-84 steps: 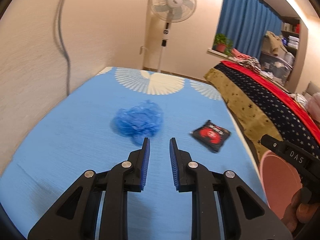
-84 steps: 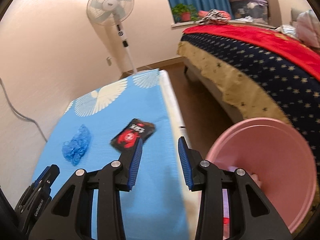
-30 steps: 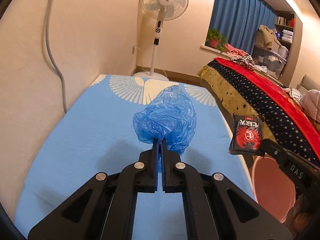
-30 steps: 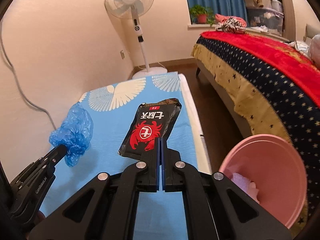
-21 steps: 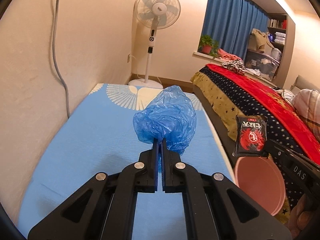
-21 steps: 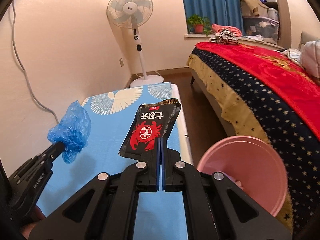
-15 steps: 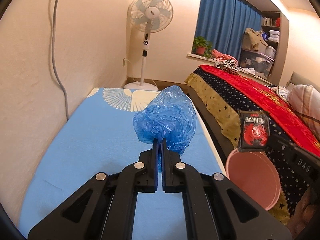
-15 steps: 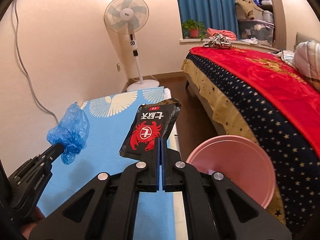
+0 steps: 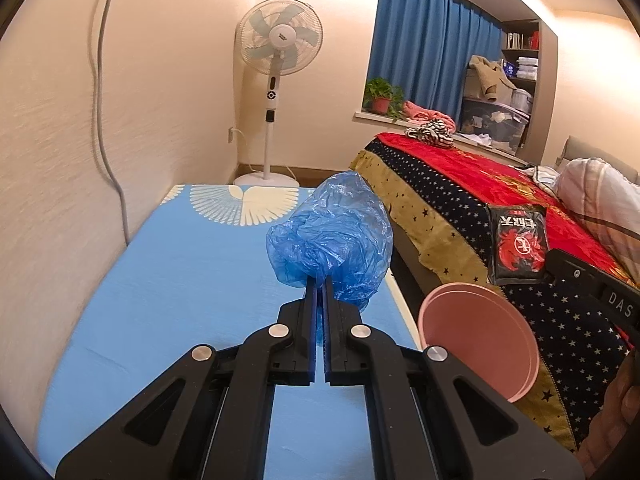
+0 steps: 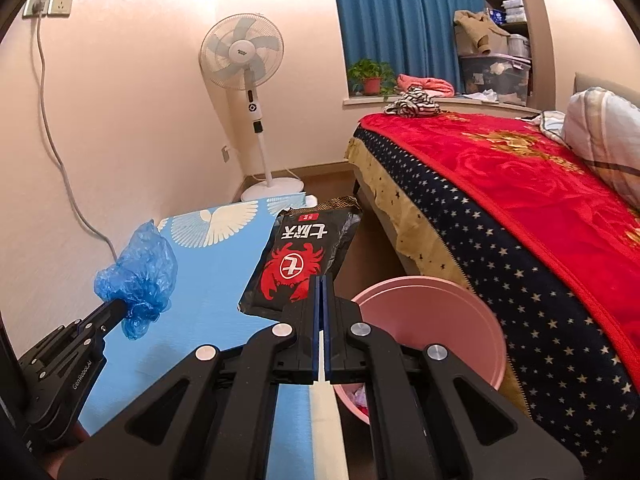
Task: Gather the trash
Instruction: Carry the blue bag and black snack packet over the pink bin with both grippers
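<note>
My left gripper [image 9: 320, 286] is shut on a crumpled blue plastic bag [image 9: 332, 236], held up over the blue mattress [image 9: 180, 280]. In the right wrist view the same blue bag [image 10: 140, 272] hangs at the left from the left gripper [image 10: 116, 306]. My right gripper [image 10: 320, 280] is shut on a black snack wrapper with a red crab print [image 10: 304, 260], lifted near the mattress's right edge. That wrapper [image 9: 518, 244] shows at the right of the left wrist view. A pink bin [image 10: 432, 320] stands on the floor just right of the mattress, below the right gripper, with some trash inside; the bin [image 9: 480, 336] also appears in the left wrist view.
A bed with a red and starred blanket [image 10: 520, 208] runs along the right, leaving a narrow floor gap. A standing fan [image 9: 280, 48] is at the mattress's far end. A wall with a cable [image 9: 108, 120] borders the left. A hand [image 9: 612, 420] shows at the lower right.
Both grippers have closed on their items, lifted them off the mattress and carried them back and to the right. The pink bin has come closer under the right gripper.
</note>
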A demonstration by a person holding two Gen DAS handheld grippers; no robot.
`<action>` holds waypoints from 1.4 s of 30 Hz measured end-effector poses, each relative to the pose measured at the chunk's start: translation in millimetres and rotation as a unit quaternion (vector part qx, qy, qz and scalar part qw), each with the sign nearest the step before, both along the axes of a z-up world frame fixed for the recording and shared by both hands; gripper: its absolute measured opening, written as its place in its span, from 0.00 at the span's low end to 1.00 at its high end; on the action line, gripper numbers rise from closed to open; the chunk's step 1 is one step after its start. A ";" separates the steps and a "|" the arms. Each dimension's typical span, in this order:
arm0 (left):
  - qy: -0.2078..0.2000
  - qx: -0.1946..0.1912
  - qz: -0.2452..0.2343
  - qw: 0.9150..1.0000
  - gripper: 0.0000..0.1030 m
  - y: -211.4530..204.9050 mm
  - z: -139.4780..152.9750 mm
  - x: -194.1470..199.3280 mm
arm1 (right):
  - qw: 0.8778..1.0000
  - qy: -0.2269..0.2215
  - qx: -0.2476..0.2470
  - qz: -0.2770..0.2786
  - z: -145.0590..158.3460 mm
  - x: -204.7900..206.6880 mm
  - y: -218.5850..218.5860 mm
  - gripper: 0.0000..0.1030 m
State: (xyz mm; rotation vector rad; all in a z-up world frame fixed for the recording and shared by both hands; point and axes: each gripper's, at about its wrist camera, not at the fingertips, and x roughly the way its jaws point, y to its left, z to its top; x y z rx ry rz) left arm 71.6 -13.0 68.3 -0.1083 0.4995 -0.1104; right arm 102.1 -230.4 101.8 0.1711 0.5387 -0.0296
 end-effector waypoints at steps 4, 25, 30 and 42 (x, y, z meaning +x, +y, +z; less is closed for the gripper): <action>-0.003 -0.001 -0.007 1.000 0.02 -3.1 1.2 -5.3 | 1.000 -0.002 -0.003 -0.008 0.4 -8.6 -5.1 0.01; -0.001 -0.003 -0.037 0.999 0.02 -34.9 -2.2 -2.1 | 0.999 -0.007 -0.022 -0.048 -1.8 -15.1 -36.9 0.01; 0.001 -0.004 -0.044 0.999 0.02 -42.8 -5.5 2.0 | 0.998 -0.006 -0.029 -0.057 -4.7 -12.9 -41.6 0.01; 0.008 -0.011 -0.072 0.997 0.02 -72.0 -15.0 13.1 | 0.995 0.004 -0.028 -0.094 -15.0 -7.4 -72.8 0.02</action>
